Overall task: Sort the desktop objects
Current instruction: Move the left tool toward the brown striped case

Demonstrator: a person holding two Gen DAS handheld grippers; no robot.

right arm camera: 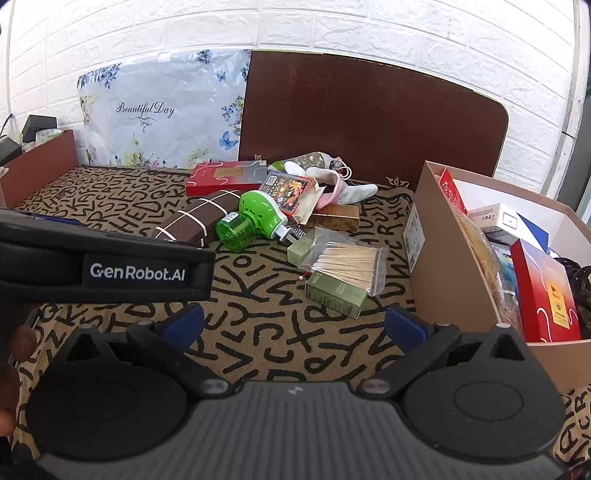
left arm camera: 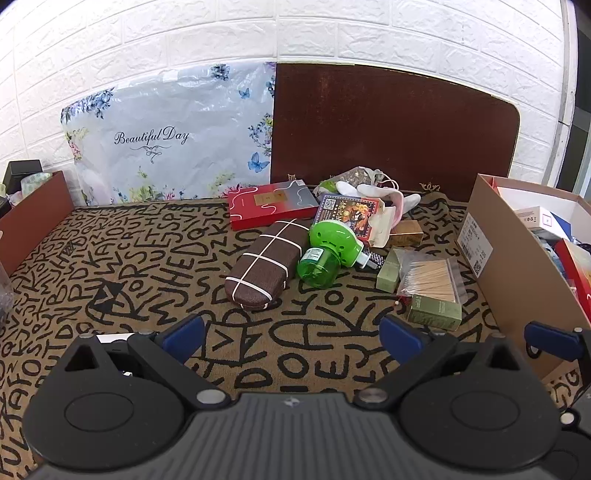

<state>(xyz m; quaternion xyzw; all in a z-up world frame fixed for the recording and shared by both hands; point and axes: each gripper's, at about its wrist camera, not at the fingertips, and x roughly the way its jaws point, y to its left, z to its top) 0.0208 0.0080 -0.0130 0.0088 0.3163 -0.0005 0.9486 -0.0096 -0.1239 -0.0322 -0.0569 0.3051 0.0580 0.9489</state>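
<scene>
— Letter-patterned tan and black cloth [left arm camera: 147,258] covers the whole desk, and both grippers hang low over its near edge. How do they stand?

— Left gripper [left arm camera: 291,332] has its blue-padded fingers spread as wide as they go, with only bare cloth between them. Right gripper [right arm camera: 293,326] is the same: wide apart, holding nothing. Its neighbour's black body crosses the left of its view.

— And the things to be sorted?

— Nearest is an olive-green rectangular carton [right arm camera: 336,297] lying flat, touching a clear plastic bag of wooden cotton swabs [right arm camera: 349,264] just behind it. Left of those, a brown woven glasses case with white crossed lines [left arm camera: 264,262] lies beside a bright green plastic plug-in mosquito repeller with its bottle [left arm camera: 325,247], tipped on its side. Behind come a gold box [right arm camera: 338,218], a colourful printed card box [left arm camera: 349,214], a flat red and grey gift box [left arm camera: 271,203] and a heap of white and pink cloth [right arm camera: 332,184].

— Where does the big box sit?

— Open brown cardboard box [right arm camera: 439,258] stands at the right edge, already holding red cartons and white boxes. Farthest back, a floral plastic bag [left arm camera: 166,140] and a dark brown board [left arm camera: 388,122] lean on the white brick wall [left arm camera: 295,29].
</scene>
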